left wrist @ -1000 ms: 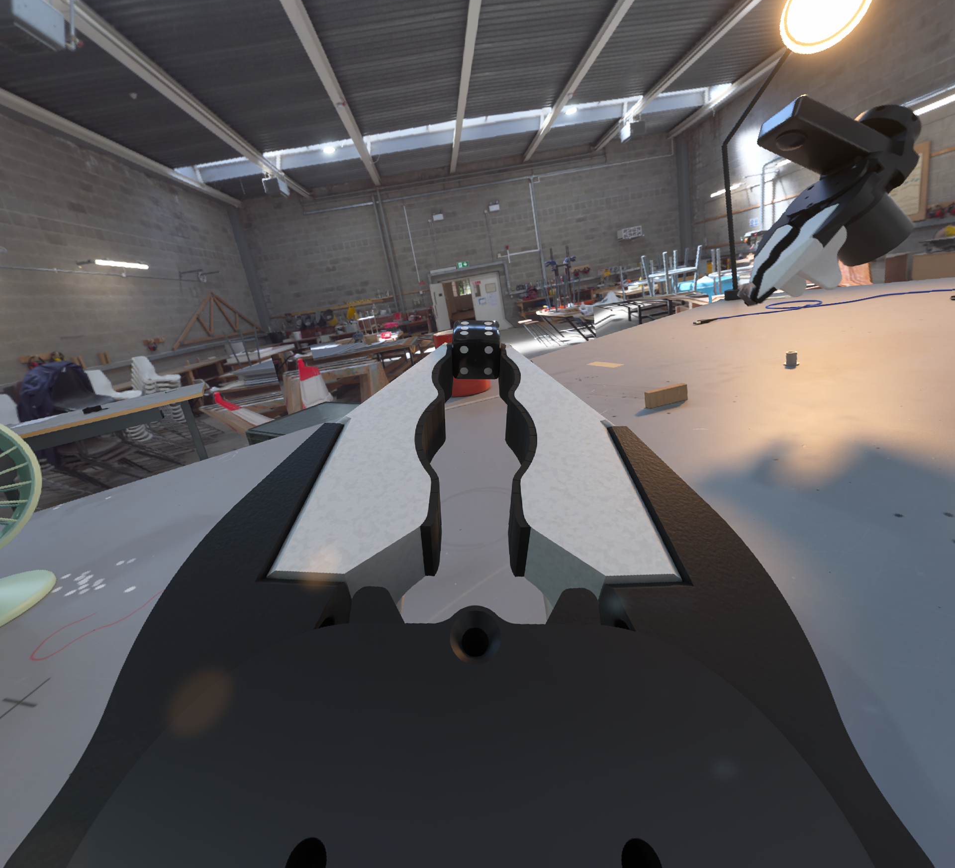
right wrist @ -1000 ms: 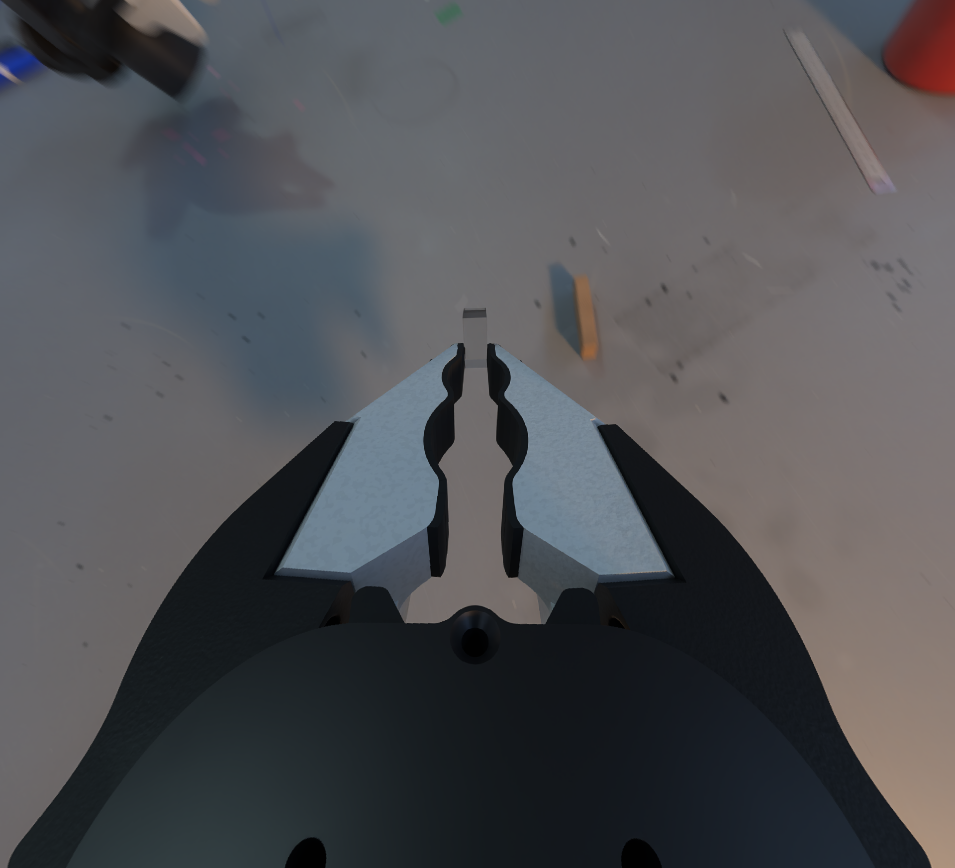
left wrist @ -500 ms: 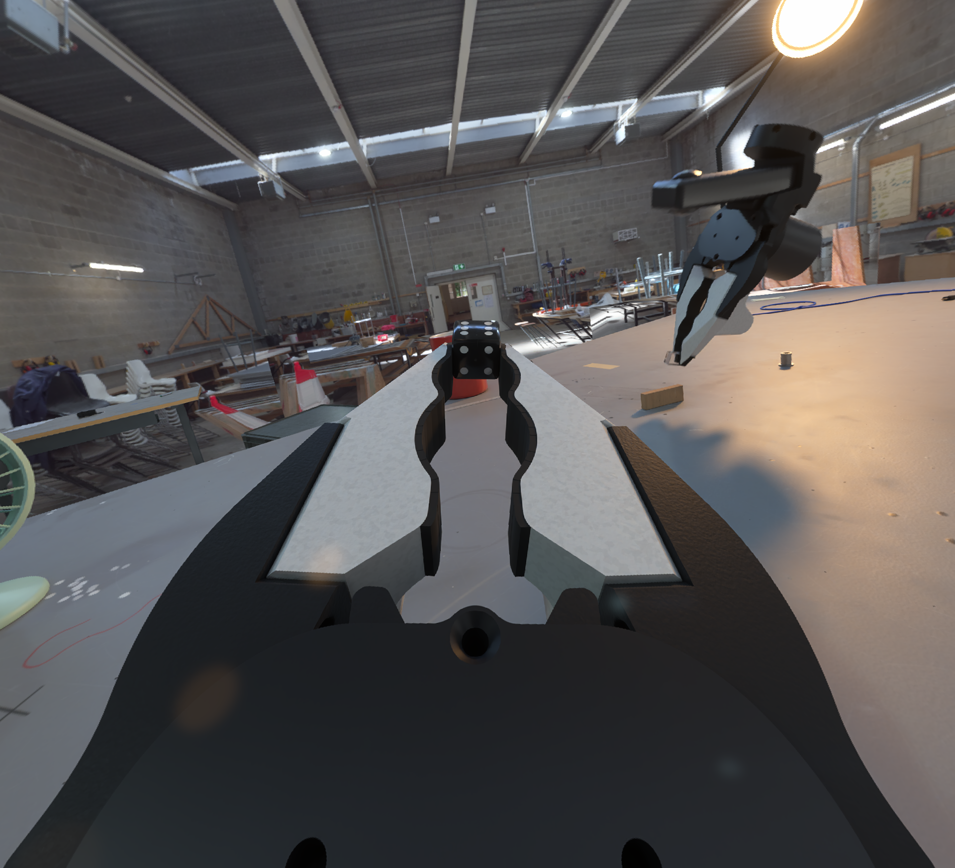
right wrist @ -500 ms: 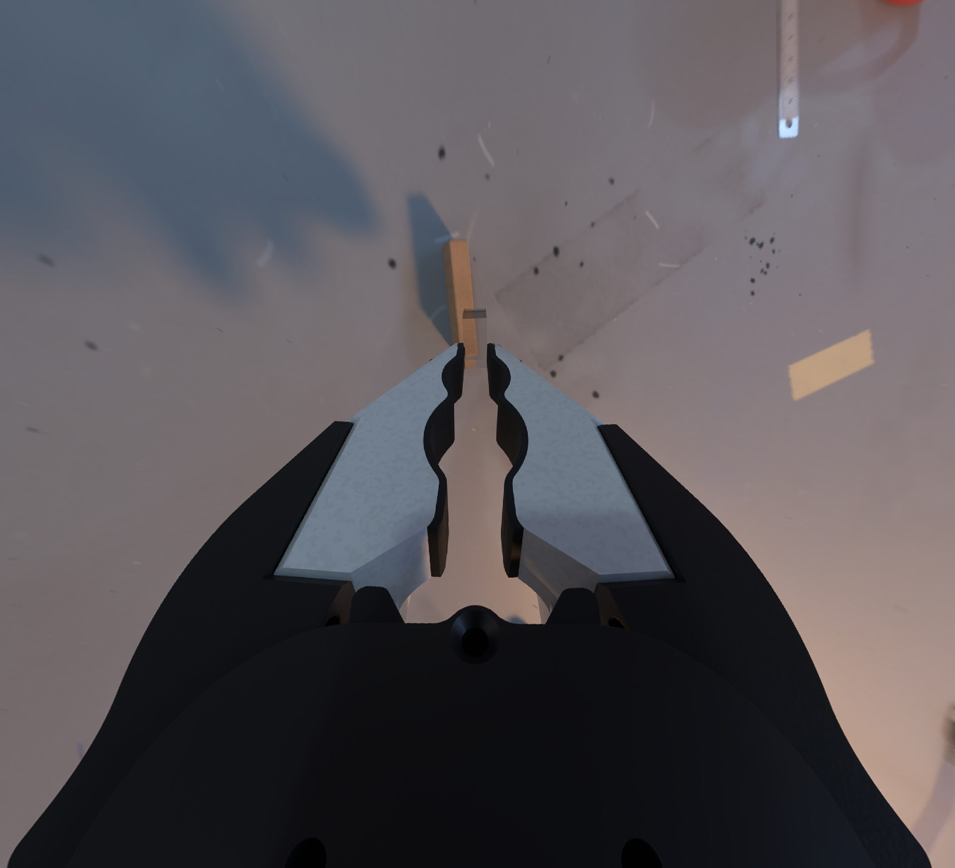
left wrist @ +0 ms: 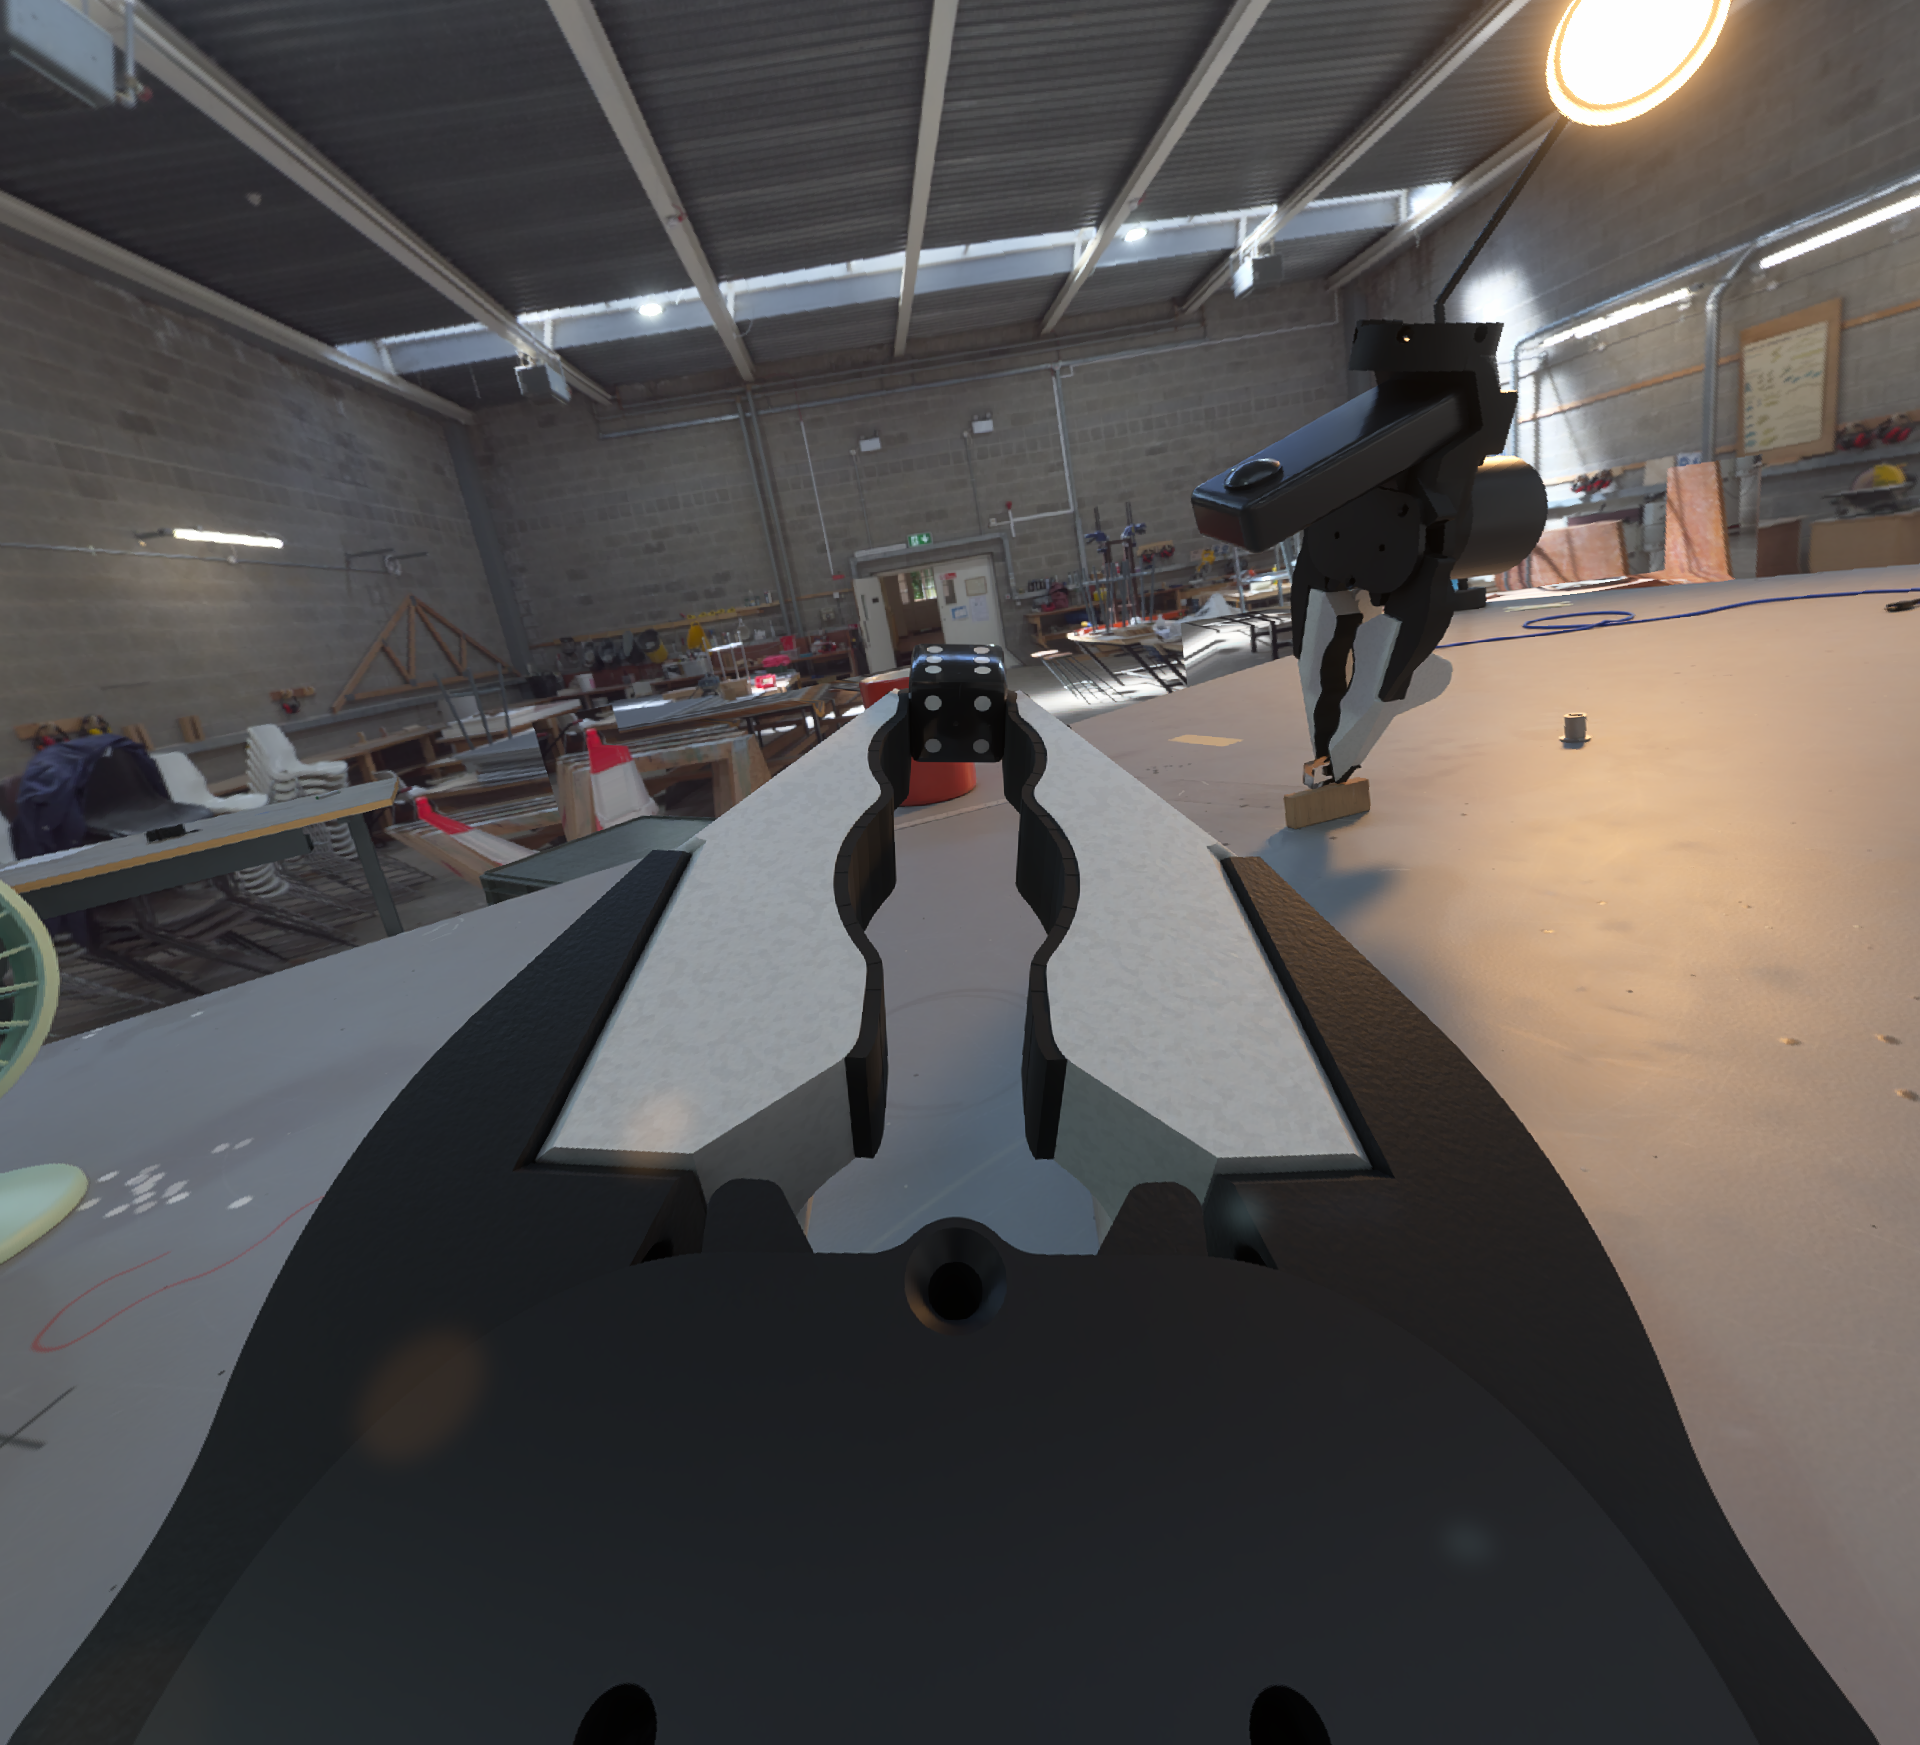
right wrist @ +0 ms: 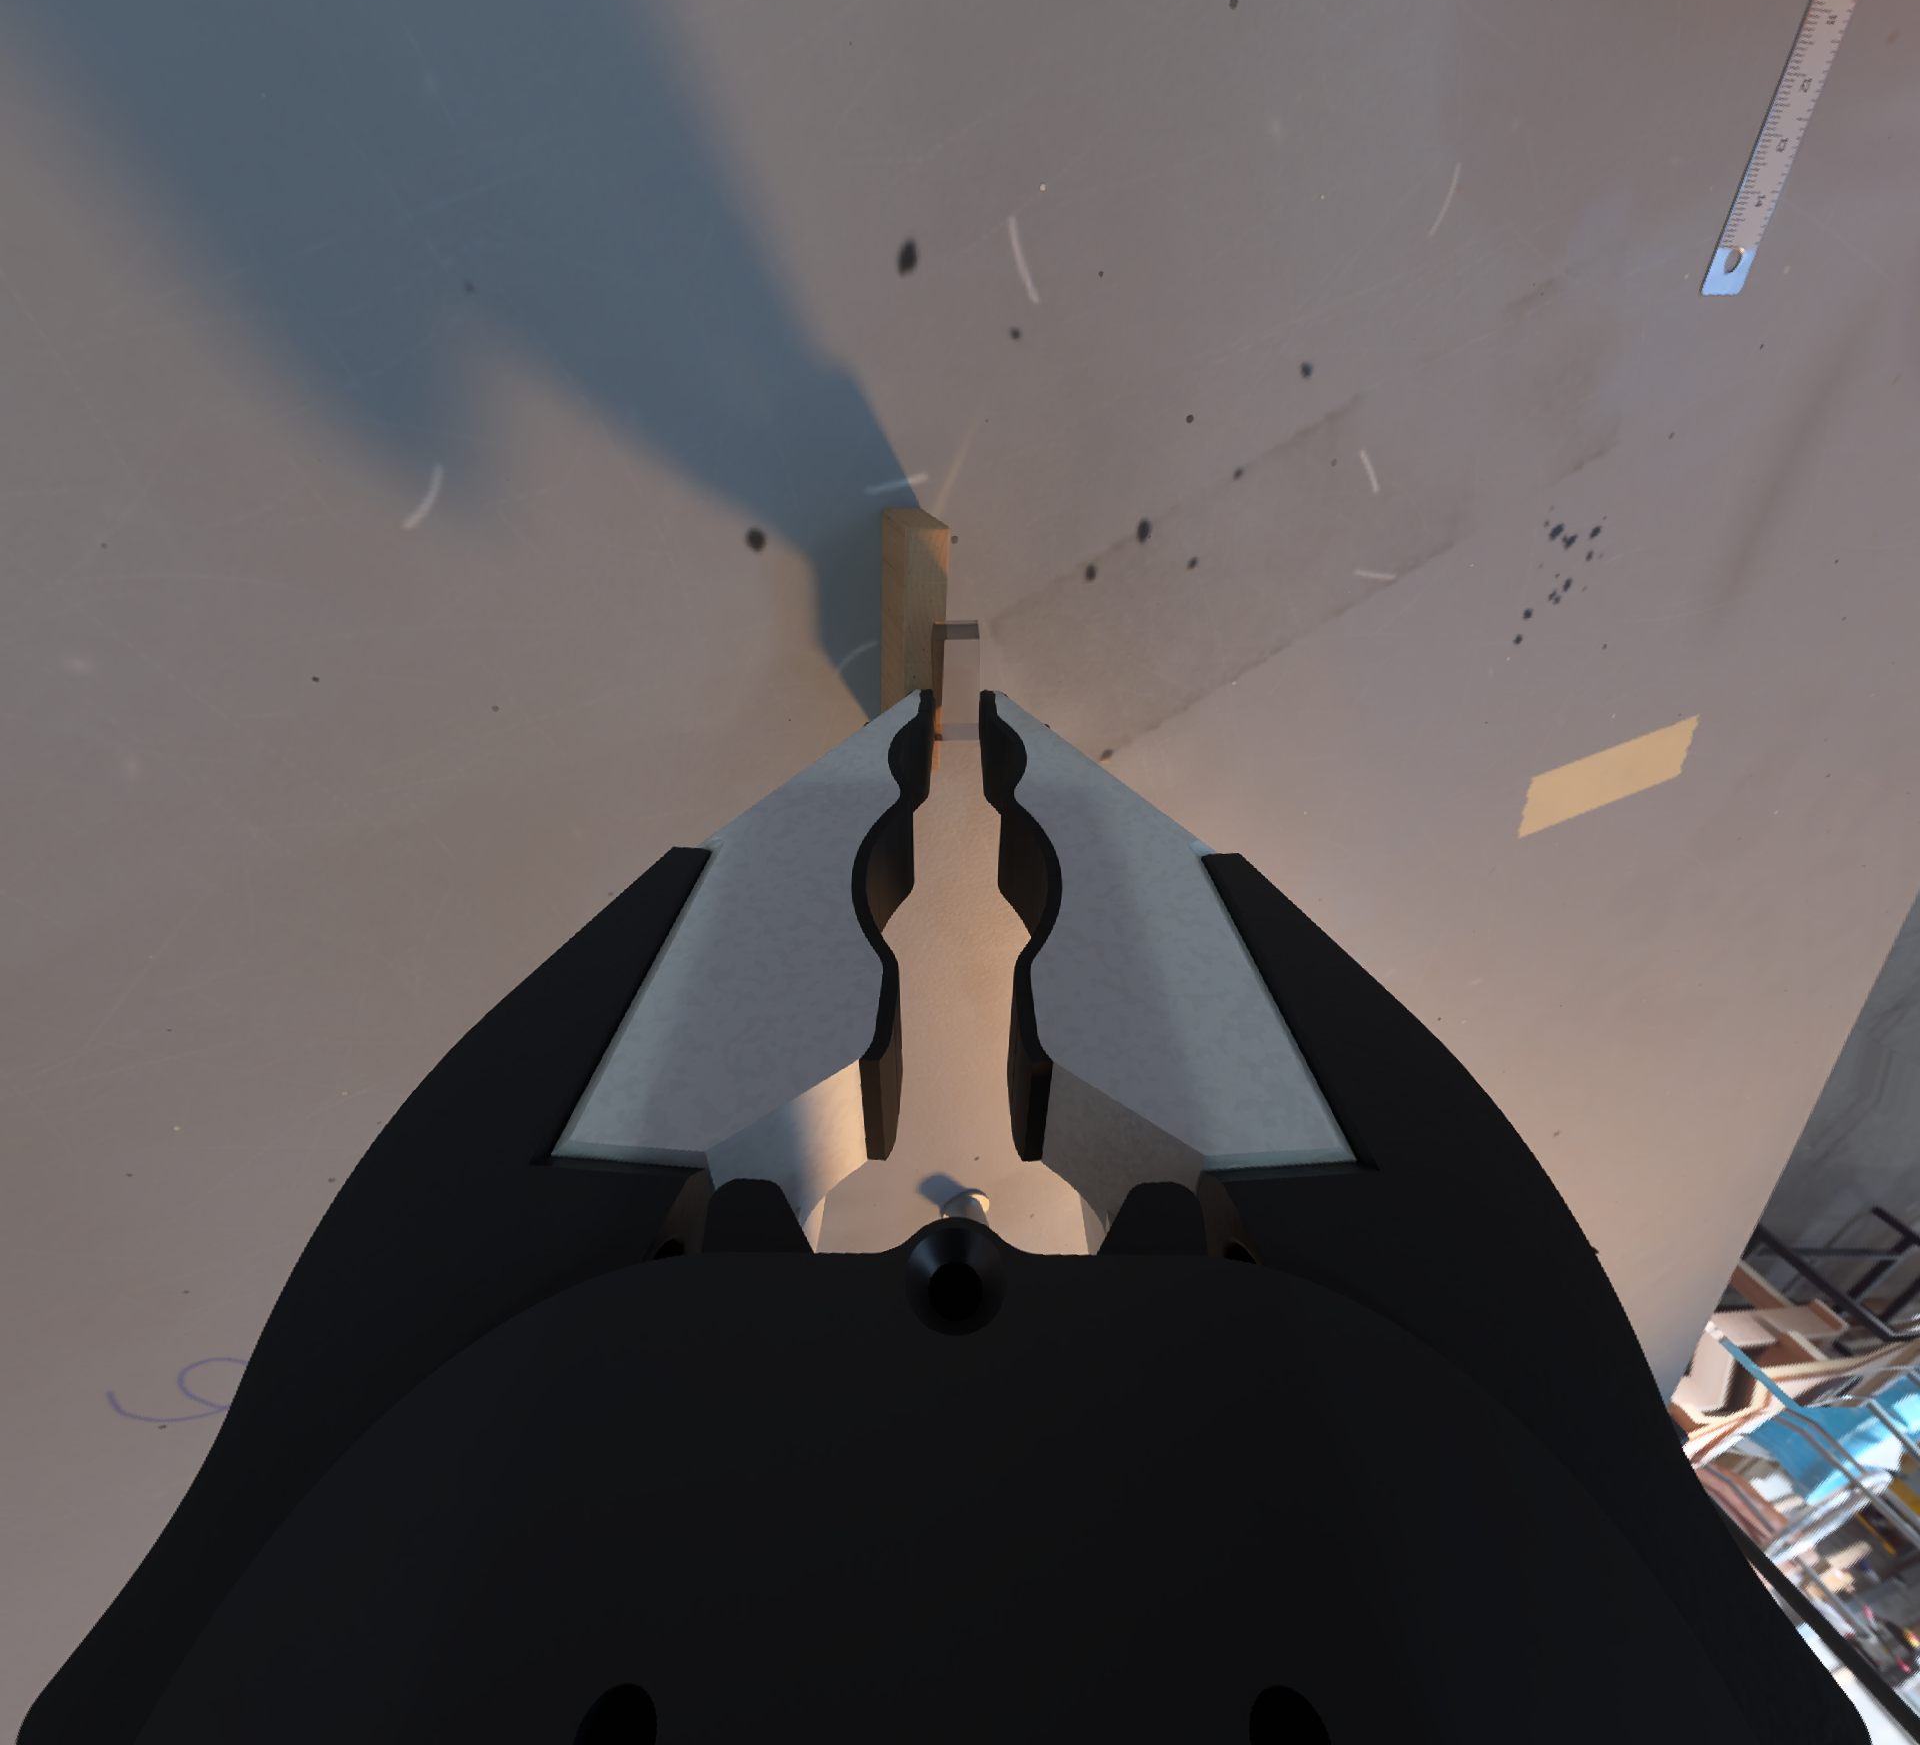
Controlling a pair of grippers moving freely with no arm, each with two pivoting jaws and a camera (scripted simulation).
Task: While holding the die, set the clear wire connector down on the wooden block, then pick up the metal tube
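Observation:
My left gripper (left wrist: pixel 956 745) is shut on a black die (left wrist: pixel 954 682) with white dots, held at the fingertips above the grey table (left wrist: pixel 1558 1020). My right gripper (right wrist: pixel 954 716) is shut on the clear wire connector (right wrist: pixel 956 672), which sticks out past the tips. It points down over the near end of the small wooden block (right wrist: pixel 914 599). In the left wrist view the right gripper (left wrist: pixel 1333 760) holds the connector (left wrist: pixel 1316 770) at the block's (left wrist: pixel 1335 804) top. The short metal tube (left wrist: pixel 1576 727) stands upright to the right of the block; it also shows in the right wrist view (right wrist: pixel 964 1205).
A steel ruler (right wrist: pixel 1813 54) and a strip of tan tape (right wrist: pixel 1605 776) lie on the table right of the block. A red cone (left wrist: pixel 935 781) stands beyond the die. A green fan (left wrist: pixel 21 989) is at the far left. A lamp (left wrist: pixel 1636 28) and a blue cable (left wrist: pixel 1662 617) are at the back right.
My right gripper has swung left and down over the wooden block, bringing the connector to its top. The left gripper has stayed still with the die.

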